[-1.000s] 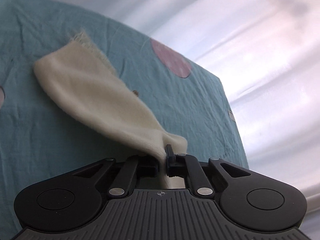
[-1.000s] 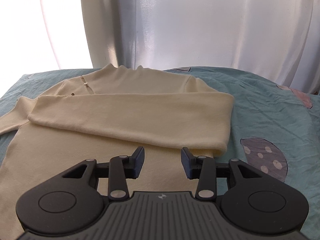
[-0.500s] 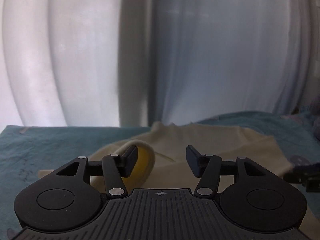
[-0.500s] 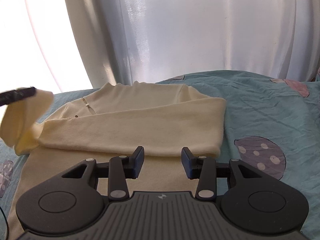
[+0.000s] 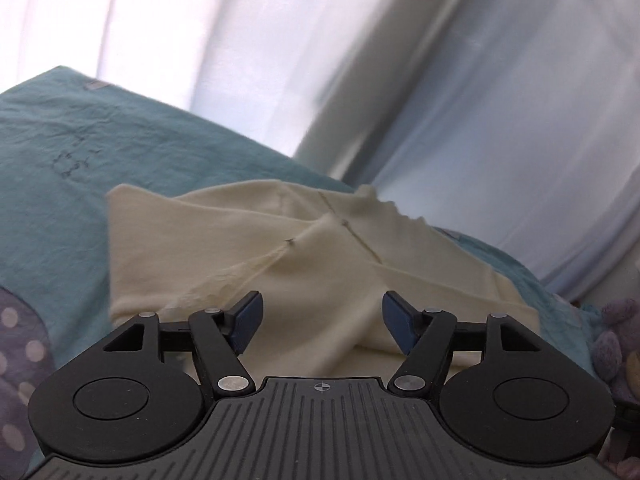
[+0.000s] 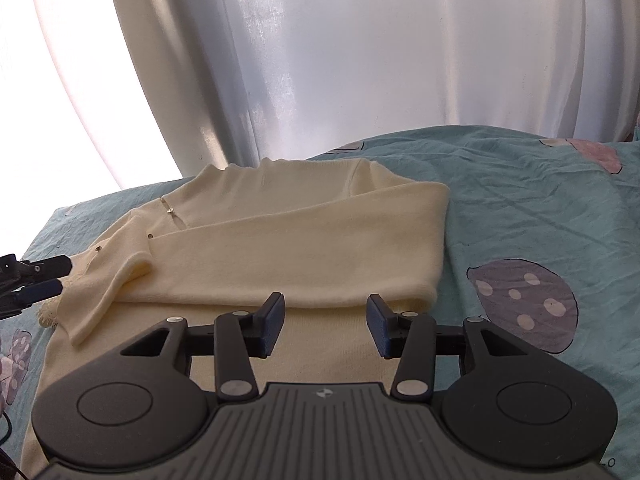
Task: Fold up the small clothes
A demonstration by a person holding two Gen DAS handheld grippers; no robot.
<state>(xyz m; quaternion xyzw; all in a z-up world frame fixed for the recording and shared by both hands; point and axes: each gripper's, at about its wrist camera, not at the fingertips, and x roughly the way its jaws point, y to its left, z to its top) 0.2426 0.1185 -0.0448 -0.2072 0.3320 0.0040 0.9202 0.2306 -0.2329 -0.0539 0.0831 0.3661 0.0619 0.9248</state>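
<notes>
While its hem hides under the right tongs [image 6: 325,322], the sweater [image 6: 304,240] lies beyond both; left tongs [image 5: 322,320] tilt, both pairs opening, empty.

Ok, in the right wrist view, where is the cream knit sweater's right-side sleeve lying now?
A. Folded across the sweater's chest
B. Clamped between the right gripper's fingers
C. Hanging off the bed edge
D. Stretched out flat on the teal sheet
A: the long sleeve of the cream knit sweater lies folded across its chest, while the right gripper hovers short of it, its jaws opening with nothing between them.
</notes>
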